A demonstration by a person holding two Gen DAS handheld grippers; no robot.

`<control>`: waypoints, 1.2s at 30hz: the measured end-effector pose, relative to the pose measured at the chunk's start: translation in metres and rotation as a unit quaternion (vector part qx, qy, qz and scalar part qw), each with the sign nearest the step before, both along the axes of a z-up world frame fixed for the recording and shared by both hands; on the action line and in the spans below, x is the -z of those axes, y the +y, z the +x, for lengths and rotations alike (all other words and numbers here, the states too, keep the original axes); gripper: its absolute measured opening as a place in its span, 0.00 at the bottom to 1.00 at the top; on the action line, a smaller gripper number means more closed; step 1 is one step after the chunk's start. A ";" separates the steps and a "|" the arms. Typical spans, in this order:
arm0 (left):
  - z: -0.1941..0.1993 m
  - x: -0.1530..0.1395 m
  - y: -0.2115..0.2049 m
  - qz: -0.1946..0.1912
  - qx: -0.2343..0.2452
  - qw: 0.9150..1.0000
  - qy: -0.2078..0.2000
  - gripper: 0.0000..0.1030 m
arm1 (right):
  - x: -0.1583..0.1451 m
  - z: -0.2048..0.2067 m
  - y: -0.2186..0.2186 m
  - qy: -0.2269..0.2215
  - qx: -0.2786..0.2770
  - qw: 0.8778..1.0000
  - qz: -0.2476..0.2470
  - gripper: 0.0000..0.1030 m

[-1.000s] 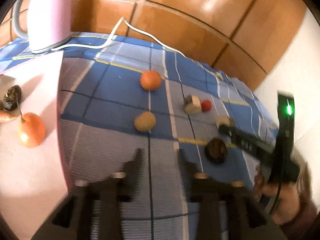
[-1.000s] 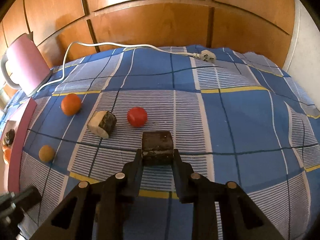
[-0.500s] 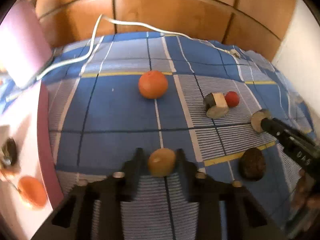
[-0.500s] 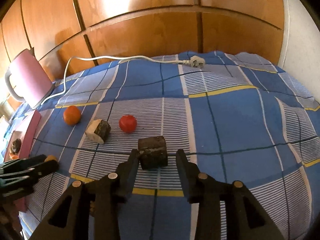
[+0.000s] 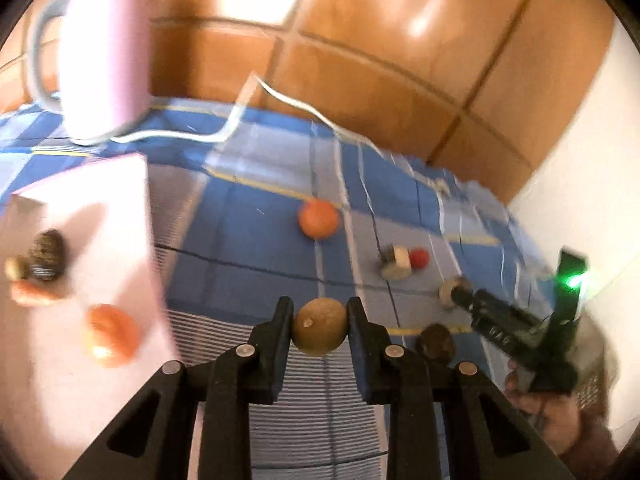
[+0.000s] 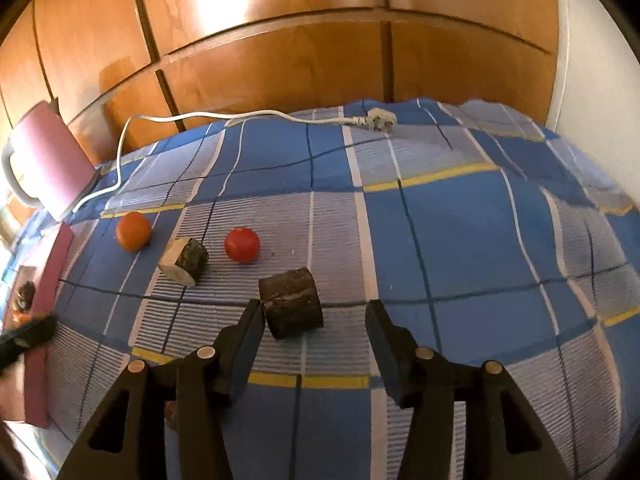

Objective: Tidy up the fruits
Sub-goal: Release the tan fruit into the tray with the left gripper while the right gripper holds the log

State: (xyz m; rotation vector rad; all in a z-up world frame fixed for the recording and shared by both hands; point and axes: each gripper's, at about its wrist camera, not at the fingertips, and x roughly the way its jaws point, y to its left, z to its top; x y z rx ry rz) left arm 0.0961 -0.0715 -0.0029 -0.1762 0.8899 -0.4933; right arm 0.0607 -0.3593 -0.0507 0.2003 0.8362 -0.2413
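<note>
Brown fruit (image 5: pixel 319 332) gripped, left tool (image 5: pixel 319 322) | plug (image 6: pixel 382 120): right view only

Glossy orange-brown wooden panelled wall (image 6: pixel 280 40) with bright glare patches, plain white wall (image 5: pixel 580 200) at right, blue checked fabric surface (image 6: pixel 460 240) with yellow stripes

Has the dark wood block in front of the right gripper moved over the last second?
Cannot tell. The dark wood block lies on the same dark line of the checked cloth, below the red ball; only the right gripper opened.
</note>
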 end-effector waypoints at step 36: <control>-0.045 0.019 0.176 0.064 -0.307 0.949 0.017 0.60 | 0.010 0.019 0.020 0.043 -0.041 0.997 -0.054 0.27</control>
